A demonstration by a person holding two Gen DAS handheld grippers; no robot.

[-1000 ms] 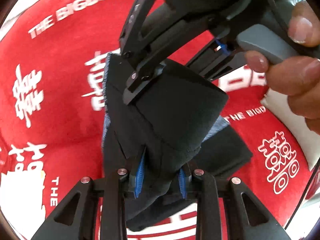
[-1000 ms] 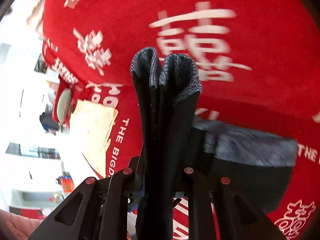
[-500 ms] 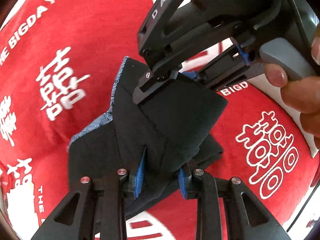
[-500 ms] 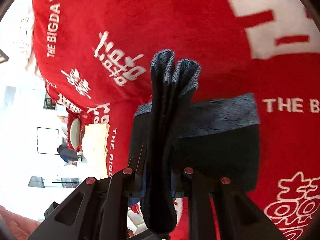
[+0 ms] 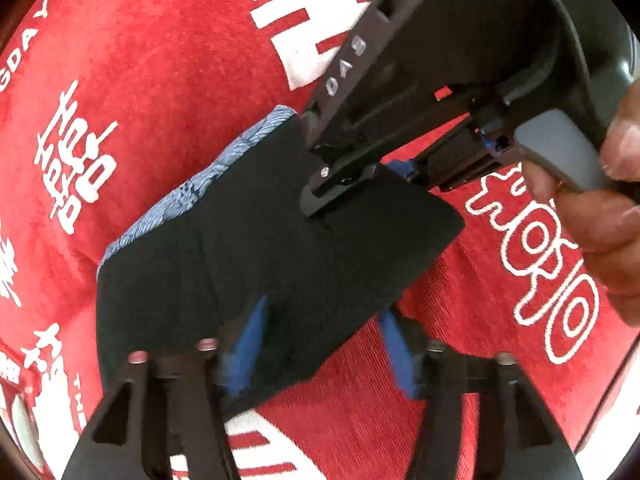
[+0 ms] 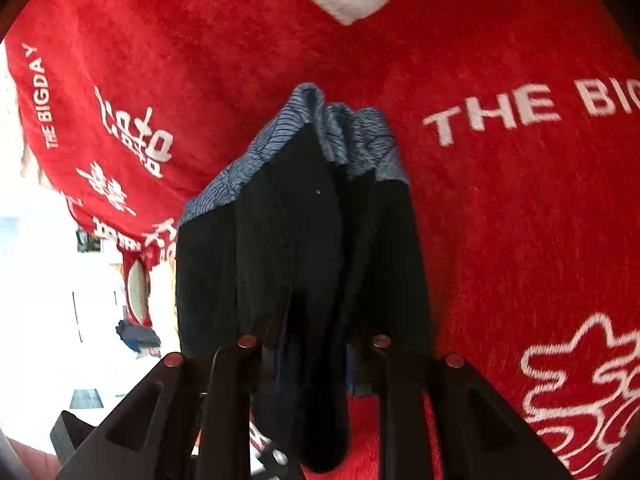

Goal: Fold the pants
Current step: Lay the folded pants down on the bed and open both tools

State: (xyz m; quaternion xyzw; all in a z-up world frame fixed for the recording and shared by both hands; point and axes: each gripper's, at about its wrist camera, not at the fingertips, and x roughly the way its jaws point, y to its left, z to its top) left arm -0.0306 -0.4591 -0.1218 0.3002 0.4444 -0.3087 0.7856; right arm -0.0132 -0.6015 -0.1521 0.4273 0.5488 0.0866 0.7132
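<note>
Left gripper (image 5: pixel 320 344) opening off pants (image 5: pixel 260 248); right gripper (image 6: pixel 316 360) grips them, jaws easing apart, so the fold may spring open.

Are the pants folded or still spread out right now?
Folded. The pants form a compact, layered black bundle on the red blanket, with the blue-grey waistband bunched in several stacked layers.

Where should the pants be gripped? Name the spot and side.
Probably the black folded corner of the pants, approached from the right across the red blanket: it juts out free, while the blue waistband edge lies flat along the left.
</note>
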